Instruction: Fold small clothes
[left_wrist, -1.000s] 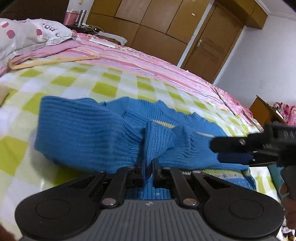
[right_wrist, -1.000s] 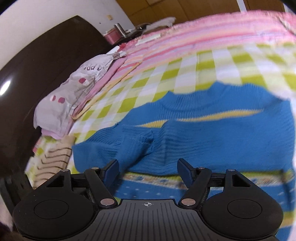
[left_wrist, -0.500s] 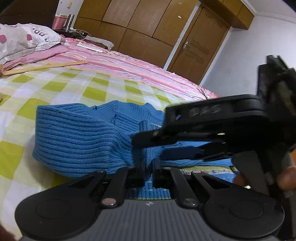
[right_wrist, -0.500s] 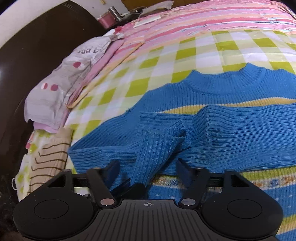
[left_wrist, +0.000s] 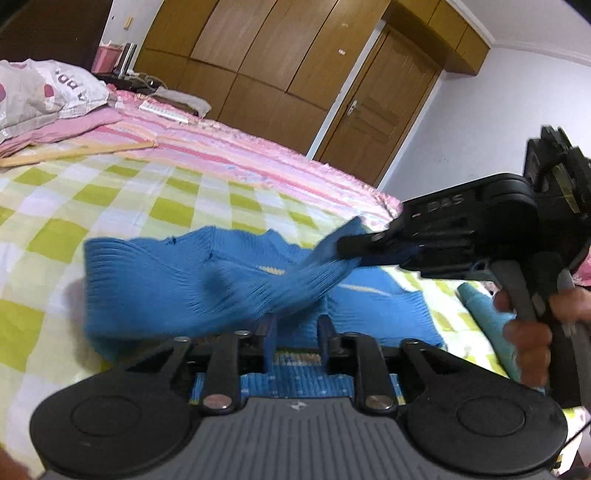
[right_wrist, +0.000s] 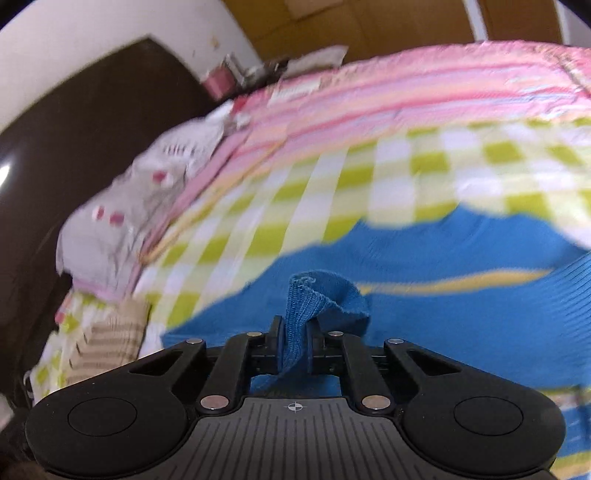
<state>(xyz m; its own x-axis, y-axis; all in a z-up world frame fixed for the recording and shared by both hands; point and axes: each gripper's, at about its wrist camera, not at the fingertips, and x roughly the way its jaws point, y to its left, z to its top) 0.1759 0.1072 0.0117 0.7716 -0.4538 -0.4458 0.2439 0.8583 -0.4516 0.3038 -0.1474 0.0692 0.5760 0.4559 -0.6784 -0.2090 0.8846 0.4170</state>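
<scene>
The right gripper (right_wrist: 293, 345) is clenched on the sweater's (left_wrist: 155, 280) sleeve cuff (right_wrist: 325, 295), lifting it off the bed (left_wrist: 110, 192). The sleeve runs from these fingers back toward the left gripper (left_wrist: 293, 332), whose jaws are opening, empty, the body lying just ahead.

black grippers (left_wrist: 293, 325), silver screws

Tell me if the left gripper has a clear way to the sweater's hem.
Probably yes: the hem lies bare just under the left gripper, whose empty jaws are opening. The right gripper holds the sleeve above.
</scene>
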